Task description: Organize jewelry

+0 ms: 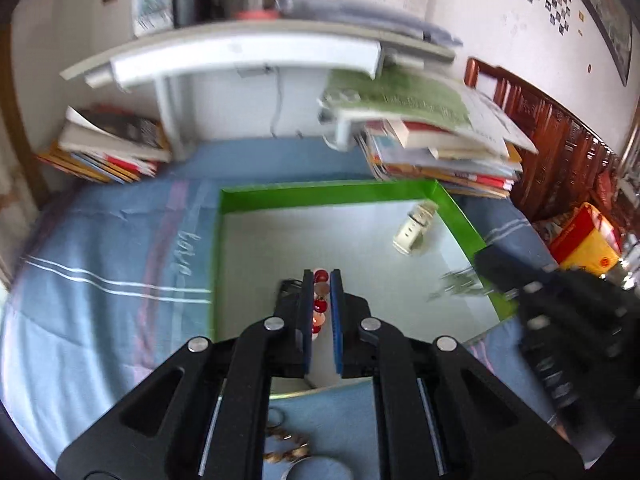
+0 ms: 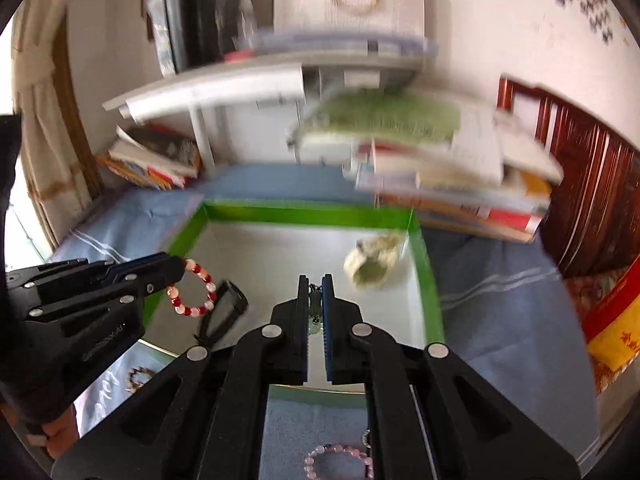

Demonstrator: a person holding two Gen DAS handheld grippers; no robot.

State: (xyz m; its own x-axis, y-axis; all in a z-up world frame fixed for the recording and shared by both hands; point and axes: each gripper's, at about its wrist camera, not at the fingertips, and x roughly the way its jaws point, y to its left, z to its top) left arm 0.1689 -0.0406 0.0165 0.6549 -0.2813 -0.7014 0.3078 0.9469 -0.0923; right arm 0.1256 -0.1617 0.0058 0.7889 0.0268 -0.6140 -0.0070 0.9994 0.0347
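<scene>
The green box (image 2: 296, 213) is sitting on the blue sheet (image 1: 100, 248), holding a pale watch (image 1: 414, 227) and a black item (image 2: 230, 304). Above it, the left gripper (image 1: 321, 280) is pinching a red-and-white bracelet (image 2: 194, 289), loop dangling. The right gripper (image 2: 315, 286) is clamping a thin chain (image 2: 316, 312), hanging lengthwise between its pads.

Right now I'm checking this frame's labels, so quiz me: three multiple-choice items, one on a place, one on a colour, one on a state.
1. Where does the cream watch lie?
A. in the green box
B. on the books
C. on the blue cloth

2. What colour are the beads of the bracelet in the left gripper?
A. blue and gold
B. red and pale pink
C. all black

3. How is the right gripper?
A. wide open
B. shut and empty
C. shut on a chain

Key: 1 A, it rests inside the box's walls; 2 B, the right wrist view shows the loop; 3 C, the thin chain runs between its pads.
</scene>
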